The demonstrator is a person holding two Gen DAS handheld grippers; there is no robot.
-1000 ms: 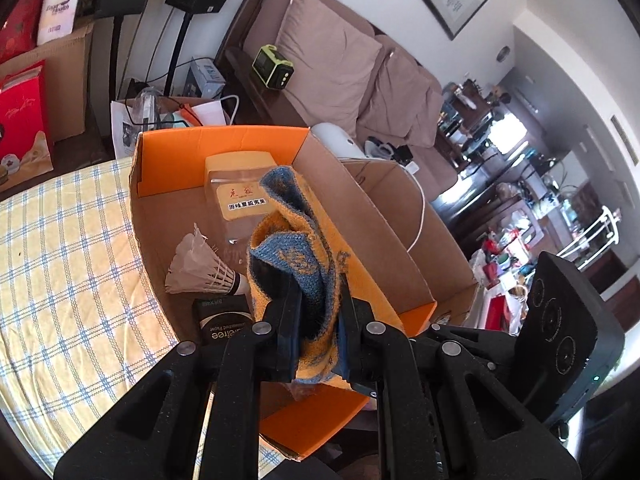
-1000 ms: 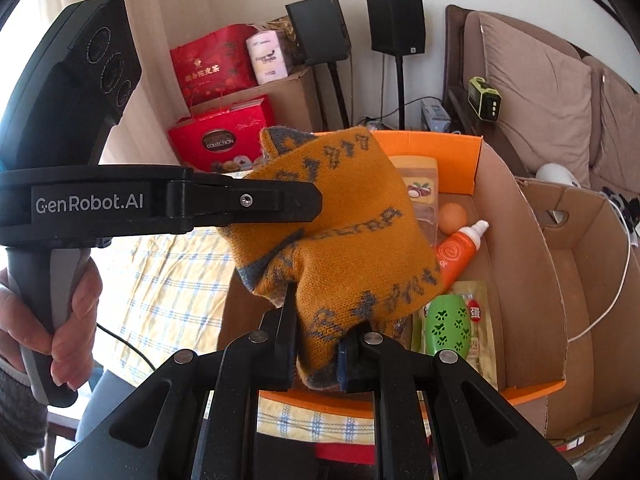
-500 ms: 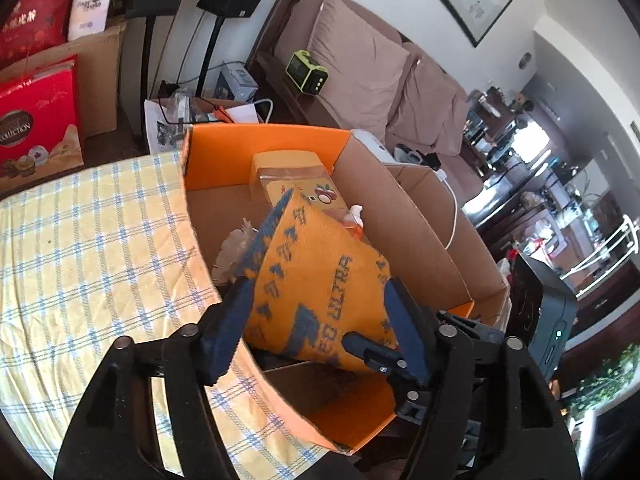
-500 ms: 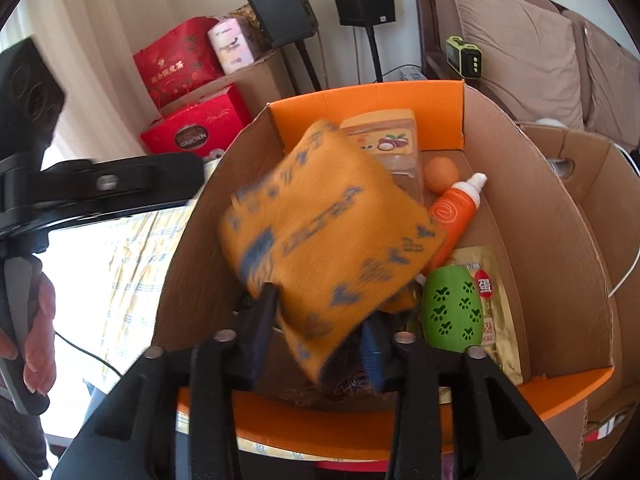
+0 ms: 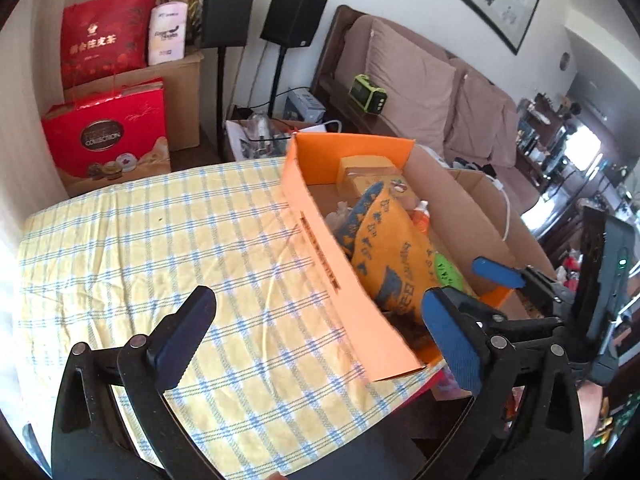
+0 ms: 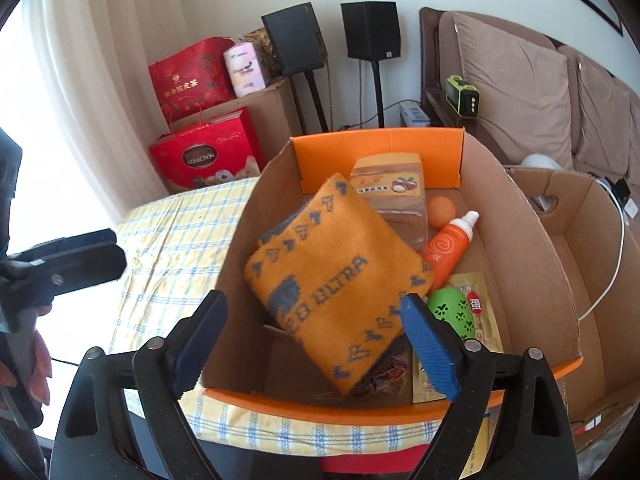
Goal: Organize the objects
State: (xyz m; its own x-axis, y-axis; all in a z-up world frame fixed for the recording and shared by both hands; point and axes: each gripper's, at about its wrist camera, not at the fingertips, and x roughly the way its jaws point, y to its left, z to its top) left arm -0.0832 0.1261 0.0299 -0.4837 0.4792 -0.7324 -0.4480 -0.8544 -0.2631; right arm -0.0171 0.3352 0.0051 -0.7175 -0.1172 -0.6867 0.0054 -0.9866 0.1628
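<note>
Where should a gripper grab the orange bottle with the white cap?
Probably the orange bottle by its upper body, just under the white cap, coming from above. It lies tilted, its lower end tucked under the orange towel, so only that end is free.

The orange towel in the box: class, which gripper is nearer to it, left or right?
Right. The right gripper, jaws opening, frames the orange towel just above the box. The left gripper, also opening, sits off to the side over the checked tablecloth.

Both black plastic grippers, left gripper [image 5: 320, 344] and right gripper [image 6: 310, 344], carry ribbed blue pads [image 6: 430, 354] and round silver screws [image 6: 469, 345] behind them
</note>
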